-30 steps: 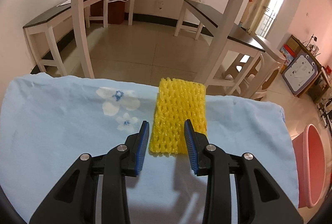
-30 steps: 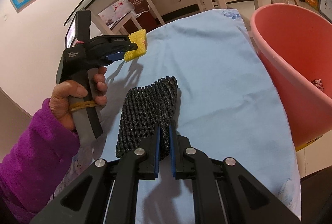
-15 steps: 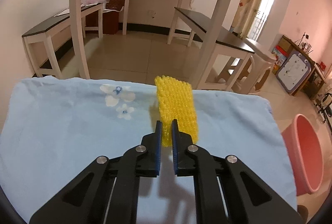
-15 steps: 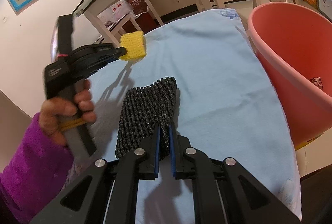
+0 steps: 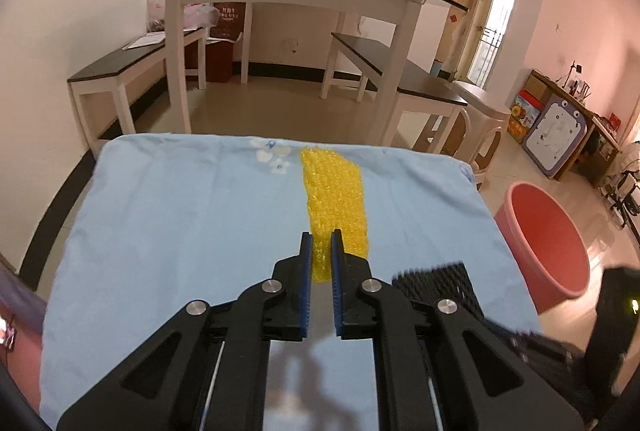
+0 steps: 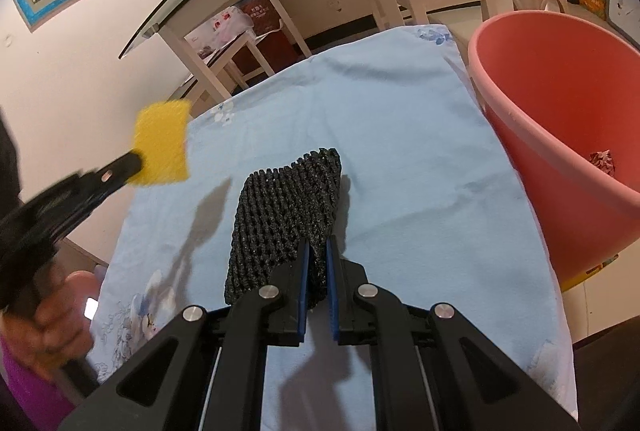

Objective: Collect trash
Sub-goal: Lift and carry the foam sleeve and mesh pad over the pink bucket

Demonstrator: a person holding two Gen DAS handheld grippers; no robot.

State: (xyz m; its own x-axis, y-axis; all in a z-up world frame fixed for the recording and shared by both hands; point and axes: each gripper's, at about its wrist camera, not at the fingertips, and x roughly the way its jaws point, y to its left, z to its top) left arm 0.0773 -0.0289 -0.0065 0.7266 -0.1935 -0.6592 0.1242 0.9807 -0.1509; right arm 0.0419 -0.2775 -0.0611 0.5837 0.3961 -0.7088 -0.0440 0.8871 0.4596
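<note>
Left gripper (image 5: 320, 237) pinches near end of yellow foam net (image 5: 335, 199), ribbed rectangle held above blue cloth (image 5: 180, 215). Right gripper (image 6: 317, 245) clamps black mesh sleeve (image 6: 286, 207), lying on cloth. Pink plastic bucket (image 6: 560, 135) at 2 o'clock, rim cropped; small scrap inside, unclear.

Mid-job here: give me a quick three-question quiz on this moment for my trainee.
1. True or false: the left claw is shut on the yellow foam net.
2. What does the right claw grip? A) black foam net B) cup C) spoon
3. Fill in: seen from the right wrist, the pink bucket stands to the ____ of the blue cloth.

Key: 1 true; the right wrist view shows the yellow net lifted off the cloth. 2 A. 3 right.
</note>
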